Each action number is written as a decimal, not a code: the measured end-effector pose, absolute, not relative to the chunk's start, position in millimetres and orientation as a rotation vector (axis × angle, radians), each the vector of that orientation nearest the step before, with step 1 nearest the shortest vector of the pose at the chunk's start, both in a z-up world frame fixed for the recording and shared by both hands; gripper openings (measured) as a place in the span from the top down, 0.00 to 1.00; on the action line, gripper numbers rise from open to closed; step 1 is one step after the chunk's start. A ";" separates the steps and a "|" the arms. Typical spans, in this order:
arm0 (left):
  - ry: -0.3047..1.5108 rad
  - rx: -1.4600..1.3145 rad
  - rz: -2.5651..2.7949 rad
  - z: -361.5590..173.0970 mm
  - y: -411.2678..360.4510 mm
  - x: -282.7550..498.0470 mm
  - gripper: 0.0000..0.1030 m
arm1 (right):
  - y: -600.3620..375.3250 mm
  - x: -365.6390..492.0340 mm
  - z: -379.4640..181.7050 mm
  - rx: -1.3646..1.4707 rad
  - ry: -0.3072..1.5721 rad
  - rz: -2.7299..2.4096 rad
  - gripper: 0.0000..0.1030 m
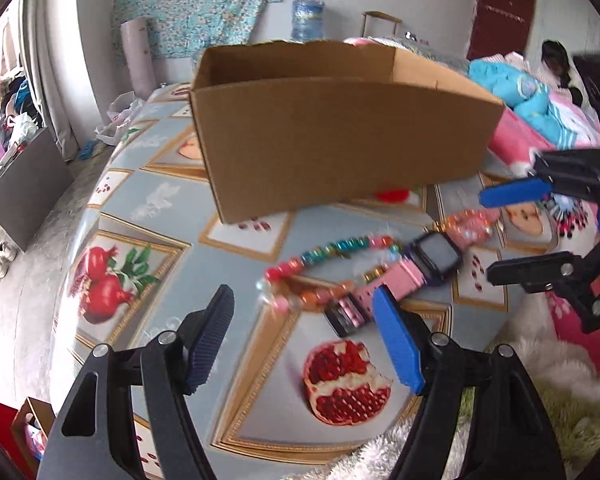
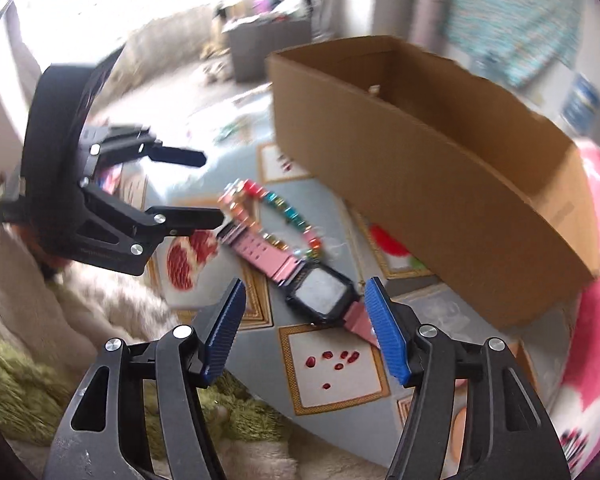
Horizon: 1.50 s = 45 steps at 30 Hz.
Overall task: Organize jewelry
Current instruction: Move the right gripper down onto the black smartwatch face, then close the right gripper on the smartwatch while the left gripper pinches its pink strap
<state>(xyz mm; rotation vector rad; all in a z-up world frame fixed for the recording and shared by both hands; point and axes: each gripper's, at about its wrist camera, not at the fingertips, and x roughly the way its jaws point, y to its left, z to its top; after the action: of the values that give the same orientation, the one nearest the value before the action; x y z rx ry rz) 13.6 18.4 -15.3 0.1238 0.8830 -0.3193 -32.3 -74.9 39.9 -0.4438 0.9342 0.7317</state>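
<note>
The table (image 1: pixel 148 216), covered in a pomegranate-print cloth, carries an open cardboard box (image 1: pixel 340 132) at its far side. In front of the box lie a pink-strapped watch (image 1: pixel 436 258) and a multicoloured bead bracelet (image 1: pixel 332 252); the bracelet overlaps the strap. The left gripper (image 1: pixel 302 336) hovers over the strap's buckle end, jaws wide, nothing between the pads. The right gripper (image 2: pixel 306 330) hovers over the watch face, jaws apart; whether its pads touch the watch cannot be told.
</note>
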 end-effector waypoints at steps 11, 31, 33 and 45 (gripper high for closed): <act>0.888 0.155 -0.326 -18.4 10.1 5.1 0.32 | -52.0 -9.0 -6.4 -0.822 0.970 0.853 0.48; 0.840 0.616 -0.460 -38.8 -66.0 2.7 0.52 | -113.5 90.8 -5.6 -0.411 1.190 1.167 0.54; 0.834 0.660 -0.457 -41.6 -74.0 3.7 0.54 | -117.9 91.0 -6.1 -0.403 1.186 1.185 0.54; 0.861 0.691 -0.413 -44.7 -90.8 19.4 0.86 | -157.4 94.6 -2.8 -0.298 1.152 1.240 0.54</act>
<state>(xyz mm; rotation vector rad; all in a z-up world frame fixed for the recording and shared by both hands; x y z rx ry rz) 19.4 -90.8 -44.7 0.6909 0.8605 -0.4135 94.6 -157.4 -2.8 -0.2976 1.1516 1.2403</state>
